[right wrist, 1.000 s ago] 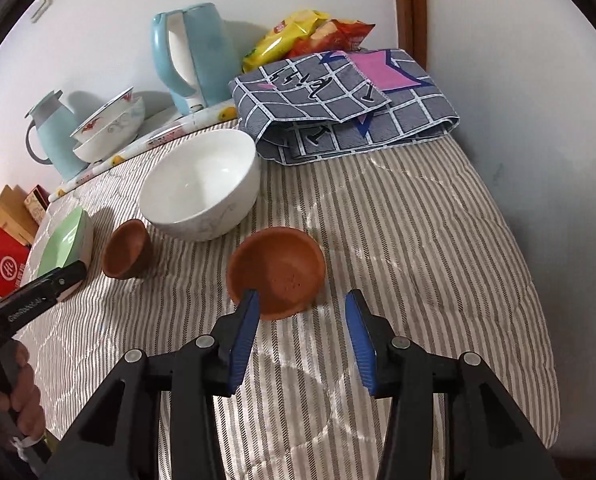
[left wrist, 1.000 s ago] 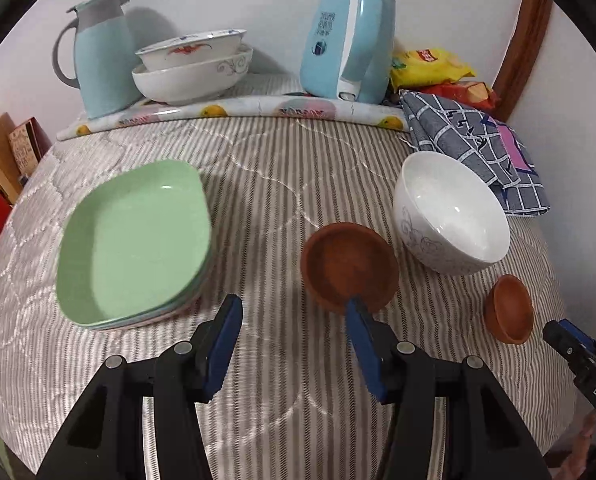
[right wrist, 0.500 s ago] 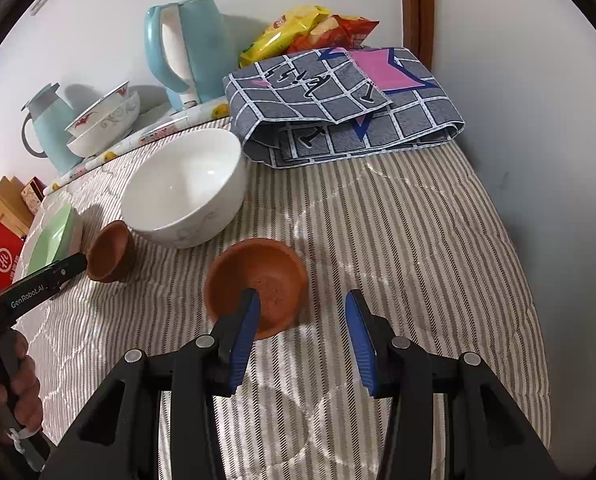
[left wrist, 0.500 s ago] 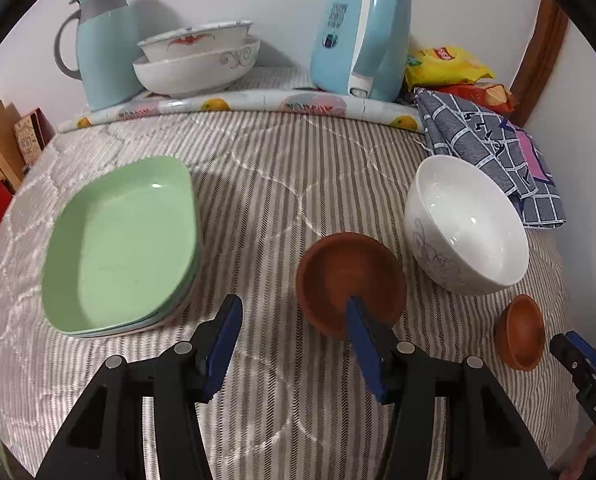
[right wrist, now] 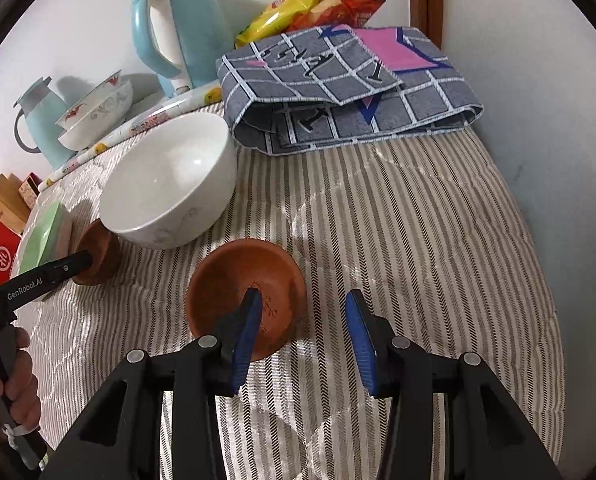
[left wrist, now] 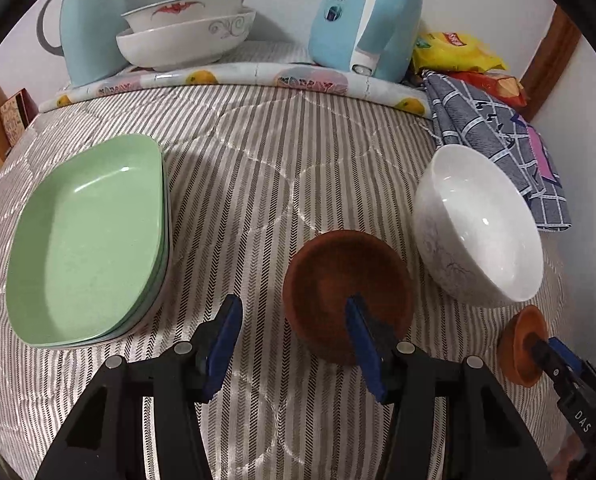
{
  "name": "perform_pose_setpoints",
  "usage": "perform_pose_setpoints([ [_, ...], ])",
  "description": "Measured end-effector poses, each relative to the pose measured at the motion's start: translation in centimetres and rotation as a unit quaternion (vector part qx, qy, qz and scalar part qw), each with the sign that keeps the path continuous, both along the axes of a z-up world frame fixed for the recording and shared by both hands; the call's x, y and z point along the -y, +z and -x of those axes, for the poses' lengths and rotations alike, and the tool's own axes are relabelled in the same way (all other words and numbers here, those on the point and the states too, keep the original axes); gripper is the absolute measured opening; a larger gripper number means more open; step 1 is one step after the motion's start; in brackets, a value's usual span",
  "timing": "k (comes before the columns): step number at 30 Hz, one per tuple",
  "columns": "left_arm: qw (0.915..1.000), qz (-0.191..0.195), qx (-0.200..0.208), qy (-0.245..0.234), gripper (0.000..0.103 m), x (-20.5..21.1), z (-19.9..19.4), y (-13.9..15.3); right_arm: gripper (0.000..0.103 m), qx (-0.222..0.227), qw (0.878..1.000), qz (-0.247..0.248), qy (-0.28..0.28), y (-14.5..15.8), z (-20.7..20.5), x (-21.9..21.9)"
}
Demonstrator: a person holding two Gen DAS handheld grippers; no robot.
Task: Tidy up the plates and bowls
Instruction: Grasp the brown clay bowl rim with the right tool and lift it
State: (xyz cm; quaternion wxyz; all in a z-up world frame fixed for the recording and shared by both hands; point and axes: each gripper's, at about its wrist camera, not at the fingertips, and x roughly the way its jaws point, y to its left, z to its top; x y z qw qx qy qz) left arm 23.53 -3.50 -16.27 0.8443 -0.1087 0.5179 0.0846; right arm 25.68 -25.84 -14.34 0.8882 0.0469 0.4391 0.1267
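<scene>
Both grippers have advanced onto the brown bowls since the earlier frames. Left gripper (left wrist: pixel 294 340) has its jaws apart, with the right finger (left wrist: pixel 364 338) inside the nearer brown bowl (left wrist: pixel 348 288) and the left finger outside on the striped cloth (left wrist: pixel 258 168); no clamping observed. Right gripper (right wrist: pixel 304 334) likewise stands apart, its left finger (right wrist: pixel 248 328) over the interior of the second brown bowl (right wrist: pixel 246 292), right finger clear of it on the cloth. White bowl (left wrist: pixel 478 224) sits between the two brown bowls, just beside each. Stacked green plates (left wrist: pixel 86 240) lie well apart to the left. Two patterned bowls (left wrist: pixel 186 36) are nested at the rear, between a jug (left wrist: pixel 88 20) and a kettle (left wrist: pixel 362 16).
</scene>
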Motion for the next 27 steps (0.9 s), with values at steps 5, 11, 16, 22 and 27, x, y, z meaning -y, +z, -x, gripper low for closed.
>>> perform_pose_setpoints([
  [5,1.0,0.005,-0.008,0.001,0.051,-0.2,-0.4,-0.8,0.039,-0.007,1.0,-0.002,0.004,-0.6,-0.3,-0.1],
  [11,0.9998,0.02,0.002,0.001,0.046,-0.3,-0.4,-1.0,0.032,-0.016,1.0,-0.001,0.003,-1.3,-0.7,-0.4],
  [16,0.9996,0.026,0.008,-0.002,0.032,-0.1,-0.6,-1.0,0.027,-0.013,1.0,0.002,0.006,-1.4,-0.6,-0.8],
  [22,0.9994,0.028,0.022,-0.001,0.015,0.0,-0.4,-0.9,0.015,-0.013,1.0,-0.004,0.008,-1.3,-0.6,-1.1],
  [27,0.9988,0.036,0.033,-0.007,0.009,-0.2,-0.1,-0.3,0.008,0.0,1.0,-0.006,0.004,-0.8,-0.3,-1.2],
])
